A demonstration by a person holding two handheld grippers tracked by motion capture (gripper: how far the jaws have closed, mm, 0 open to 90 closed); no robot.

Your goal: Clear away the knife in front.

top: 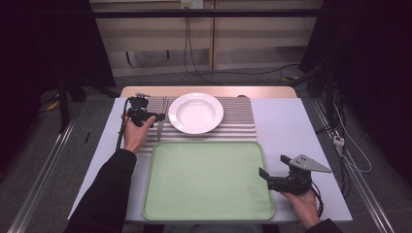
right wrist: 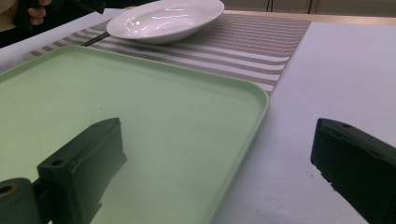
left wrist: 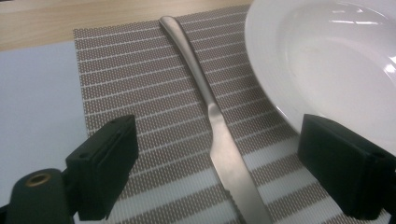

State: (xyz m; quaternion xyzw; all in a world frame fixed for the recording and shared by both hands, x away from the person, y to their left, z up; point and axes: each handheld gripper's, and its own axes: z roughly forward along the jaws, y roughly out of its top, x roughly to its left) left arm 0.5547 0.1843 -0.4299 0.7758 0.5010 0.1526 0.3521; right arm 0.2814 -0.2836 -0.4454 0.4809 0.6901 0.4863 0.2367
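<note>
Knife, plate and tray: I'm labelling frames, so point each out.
knife point(left wrist: 219, 135), left gripper view, mid-blade.
plate point(top: 196, 112), high view, bowl centre.
tray point(top: 209, 179), high view, bare middle.

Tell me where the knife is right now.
In the high view the knife lies on the striped placemat, just left of the white plate, with the open left gripper right over it.

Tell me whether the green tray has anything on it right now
Empty. The green tray shows bare surface edge to edge in the high view; the knife and plate lie beyond it.
</note>
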